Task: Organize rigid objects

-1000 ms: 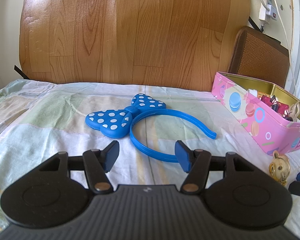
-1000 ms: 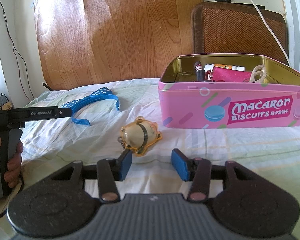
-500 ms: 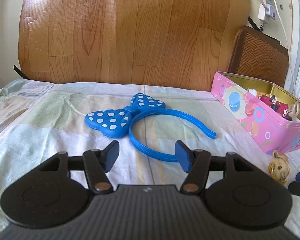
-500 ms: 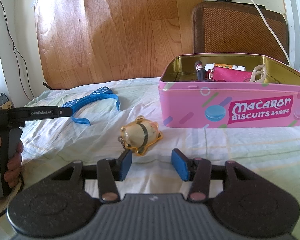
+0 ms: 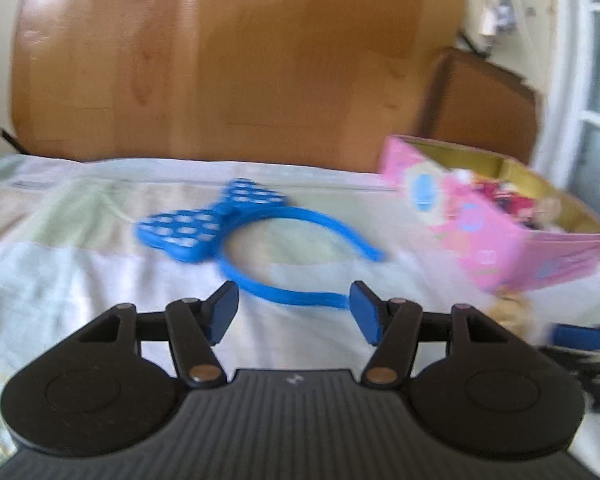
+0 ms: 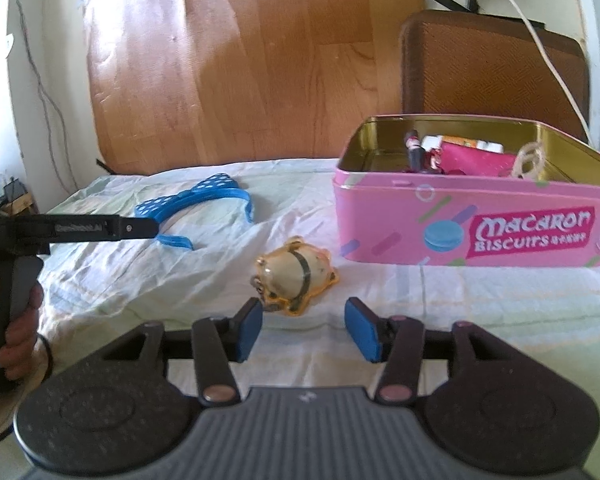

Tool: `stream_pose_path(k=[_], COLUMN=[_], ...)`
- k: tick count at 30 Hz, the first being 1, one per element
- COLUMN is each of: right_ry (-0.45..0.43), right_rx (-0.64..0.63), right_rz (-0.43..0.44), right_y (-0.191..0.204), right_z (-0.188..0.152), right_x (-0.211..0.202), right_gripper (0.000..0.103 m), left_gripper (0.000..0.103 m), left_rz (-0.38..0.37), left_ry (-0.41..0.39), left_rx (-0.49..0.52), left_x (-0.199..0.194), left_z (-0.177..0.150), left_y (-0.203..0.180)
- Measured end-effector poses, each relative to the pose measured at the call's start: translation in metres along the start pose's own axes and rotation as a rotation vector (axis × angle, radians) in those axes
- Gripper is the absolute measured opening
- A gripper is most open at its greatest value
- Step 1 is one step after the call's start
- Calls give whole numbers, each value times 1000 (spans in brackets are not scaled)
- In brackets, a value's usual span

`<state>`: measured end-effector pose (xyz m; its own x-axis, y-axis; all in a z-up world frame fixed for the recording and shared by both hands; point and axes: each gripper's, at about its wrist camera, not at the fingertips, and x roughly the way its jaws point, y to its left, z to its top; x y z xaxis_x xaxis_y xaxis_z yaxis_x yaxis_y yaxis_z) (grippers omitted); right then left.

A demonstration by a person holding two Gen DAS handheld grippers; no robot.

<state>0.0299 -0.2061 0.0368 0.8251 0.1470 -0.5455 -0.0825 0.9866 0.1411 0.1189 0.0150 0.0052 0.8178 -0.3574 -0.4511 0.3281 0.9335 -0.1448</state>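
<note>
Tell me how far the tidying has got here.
Done: the tin already holds several small items. In hand: nothing; the right gripper, jaws just opening, sits before the pig charm; the left gripper faces the headband. Left: both still on the bedsheet.

Pale patchwork bedsheet (image 6: 500, 300) under headband (image 6: 204, 200), pig keychain (image 6: 296, 276), biscuit tin (image 6: 480, 224).

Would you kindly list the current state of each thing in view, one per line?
Pink tin: lid off, partly filled.
Blue headband: flat on the sheet, untouched.
Pig keychain: on the sheet, just ahead of the right gripper.
Left gripper: open, empty.
Right gripper: open, empty, jaws just widened.
</note>
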Motion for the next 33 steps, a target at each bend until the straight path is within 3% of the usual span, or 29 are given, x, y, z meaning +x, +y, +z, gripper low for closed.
stream_pose_path(k=[6,10,14,15,16,17,20,25,28,33], right_ry=[15,45,82,85,85,72,29,-170,-219,-146], right_rx=[-48,-112,-123,-128,-138,-144,-127,-173,-141,-1], right_rz=[30,24,51,56,55,47,65,8,-36,-85], right_y=[2,6,3,3,4,3,-1,-10,-37,-102], right_z=[12,18,23,23,23,22,20,41,59,77], right_x=[9,20,34,36,38,35,19,-29,-31,-3], right_gripper=[58,59,57,48,47,47,46,47,47,47], left_gripper=[64,64,62,50,40,38,38,39,39,38], left_rz=[-291,-403,-451,-466,-453,-425,-443,-486,-517,-545], left_ry=[121,191,293,315,304,295,278,138,111,190], left_rx=[-112,-99,-73,-83,-89,-77,-77,9,52,41], left_x=[8,31,63,71,73,73,58,26,48,114], left_z=[13,17,9,6,3,3,14,54,76,96], left_y=[-26,-53,-78,-81,-84,-88,-95,-130,-158,-197])
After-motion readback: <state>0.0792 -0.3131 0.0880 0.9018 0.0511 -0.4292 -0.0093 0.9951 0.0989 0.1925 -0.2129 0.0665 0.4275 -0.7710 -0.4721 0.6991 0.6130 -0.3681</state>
